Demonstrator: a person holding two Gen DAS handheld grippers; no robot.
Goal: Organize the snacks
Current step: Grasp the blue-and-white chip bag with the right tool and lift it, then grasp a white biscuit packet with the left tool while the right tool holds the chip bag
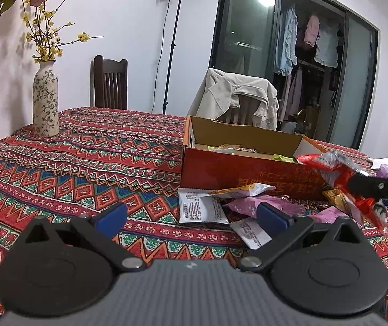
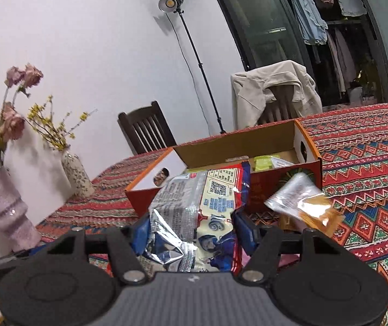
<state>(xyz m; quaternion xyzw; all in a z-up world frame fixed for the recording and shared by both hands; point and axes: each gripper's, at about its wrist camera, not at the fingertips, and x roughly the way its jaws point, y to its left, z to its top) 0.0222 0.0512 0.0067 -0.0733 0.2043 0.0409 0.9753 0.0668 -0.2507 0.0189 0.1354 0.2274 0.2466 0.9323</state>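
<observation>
At centre frame of the right wrist view, the right tongs (image 2: 191,231) are clenched on a crumpled red-and-silver snack bag (image 2: 194,212), held above the patterned counter (image 2: 370,163) before the open red cardboard box (image 2: 283,190). In the left wrist view, the left tongs (image 1: 192,217) gape released near loose packets (image 1: 202,207) lying just beside the box.

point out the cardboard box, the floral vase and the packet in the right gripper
cardboard box (image 1: 237,175): left wrist view, on its red front wall.
floral vase (image 1: 45,100): left wrist view, on the middle of its body.
snack packet (image 2: 194,217): right wrist view, on its crinkled middle, between the blue pads.
</observation>
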